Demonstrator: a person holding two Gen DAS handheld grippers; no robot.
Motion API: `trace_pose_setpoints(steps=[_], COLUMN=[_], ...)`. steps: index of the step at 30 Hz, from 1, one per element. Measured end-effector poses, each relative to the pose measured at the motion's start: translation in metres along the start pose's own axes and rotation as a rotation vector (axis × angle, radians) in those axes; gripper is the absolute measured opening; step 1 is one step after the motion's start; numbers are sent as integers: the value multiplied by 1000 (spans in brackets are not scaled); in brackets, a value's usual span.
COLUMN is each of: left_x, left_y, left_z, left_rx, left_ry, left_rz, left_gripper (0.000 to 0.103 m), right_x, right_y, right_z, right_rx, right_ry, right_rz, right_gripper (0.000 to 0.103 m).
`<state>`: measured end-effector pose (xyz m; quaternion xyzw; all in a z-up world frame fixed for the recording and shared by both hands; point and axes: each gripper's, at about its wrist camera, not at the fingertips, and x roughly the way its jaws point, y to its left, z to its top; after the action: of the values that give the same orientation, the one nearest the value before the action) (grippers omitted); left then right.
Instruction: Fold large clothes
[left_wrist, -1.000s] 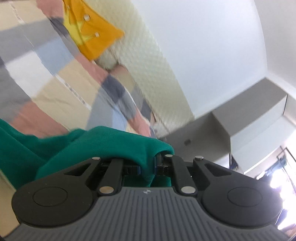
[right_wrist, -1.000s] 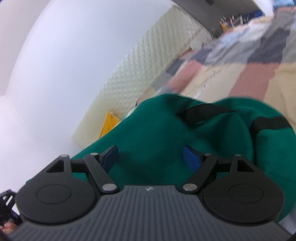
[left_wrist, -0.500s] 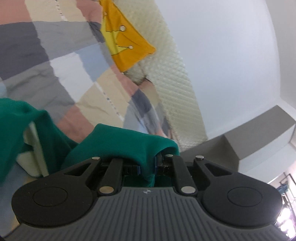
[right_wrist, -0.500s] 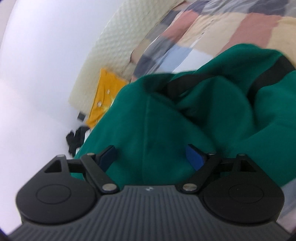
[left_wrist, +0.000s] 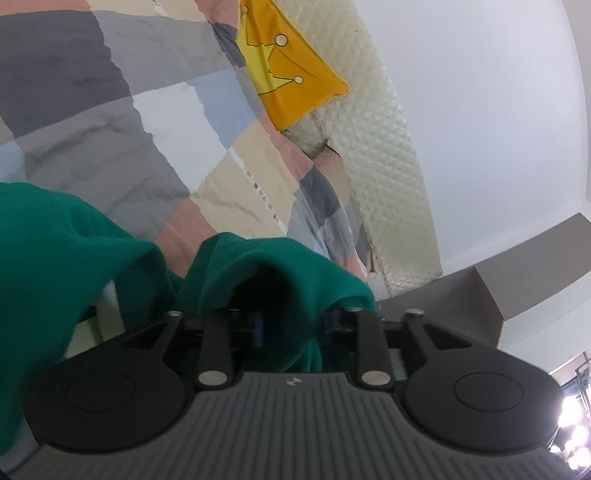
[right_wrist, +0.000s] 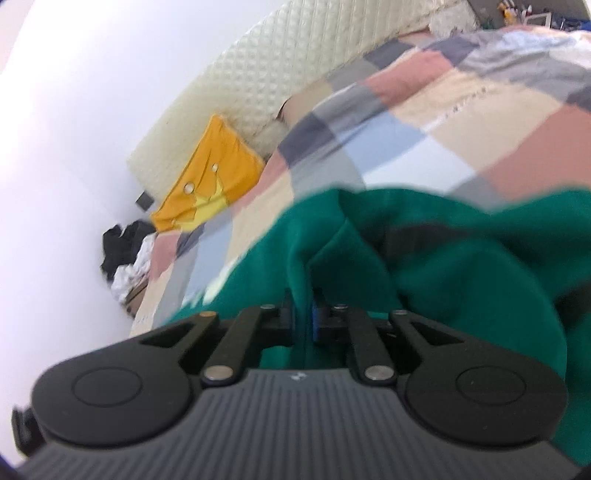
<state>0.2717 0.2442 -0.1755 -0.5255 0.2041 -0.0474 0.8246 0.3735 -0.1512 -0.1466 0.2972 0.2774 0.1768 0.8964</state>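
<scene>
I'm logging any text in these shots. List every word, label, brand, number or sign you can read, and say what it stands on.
No readable words or numbers in either view.
Small pale emblem on the left gripper housing: a logo mark, no letters legible.
The same emblem on the right gripper housing: blurred, unreadable.
Yellow cushion: a crown drawing only, no text.
Green garment and patchwork bedspread: no print visible.

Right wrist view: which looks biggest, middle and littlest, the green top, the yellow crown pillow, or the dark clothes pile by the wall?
1. Green top: fills most of the view, though it is nearest the camera.
2. Yellow crown pillow.
3. Dark clothes pile: looks only slightly smaller than the pillow, so their order is unsure.
</scene>
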Motion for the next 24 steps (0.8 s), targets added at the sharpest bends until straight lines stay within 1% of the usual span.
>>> trace_pose_setpoints(steps=[2,5,7,9,12,14,17,19,20,21,22,23,24], left_x=[4,8,11,14,17,19,17,15,14,12,10,8,6], left_y=[-1,-5,-7,-8,-8,-8,-9,-9,-8,-8,-7,-6,-5], left_z=[-3,-8,-10,-14,-21,-26,-33,-35,-35,-34,-34,-34,-33], left_rx=[14,39,51,61,72,67,90,86,78,71,62,52,41], left_ry=[12,30,45,61,77,89,93,92,88,85,78,69,60], left_rz=[-2,1,-6,-10,-19,-13,3,6,3,1,-4,-12,-24], left_gripper=[51,59,62,66,68,69,69,70,70,70,70,70,70], right_x=[14,46,68,82,91,91,83,76,70,64,56,47,37], right_y=[3,-3,-10,-19,-35,-42,-40,-35,-32,-30,-27,-23,-19], right_z=[15,28,32,28,21,20,21,22,22,23,23,22,22], right_rx=[-22,-31,-51,-51,-36,-3,15,28,34,38,39,37,33], right_ry=[-5,27,40,52,63,67,61,57,53,47,38,21,4], right_rz=[-22,-63,-105,-130,-158,-145,-115,-95,-87,-76,-57,-33,-14], right_gripper=[10,10,10,10,10,10,13,21,36,58,66,72,73])
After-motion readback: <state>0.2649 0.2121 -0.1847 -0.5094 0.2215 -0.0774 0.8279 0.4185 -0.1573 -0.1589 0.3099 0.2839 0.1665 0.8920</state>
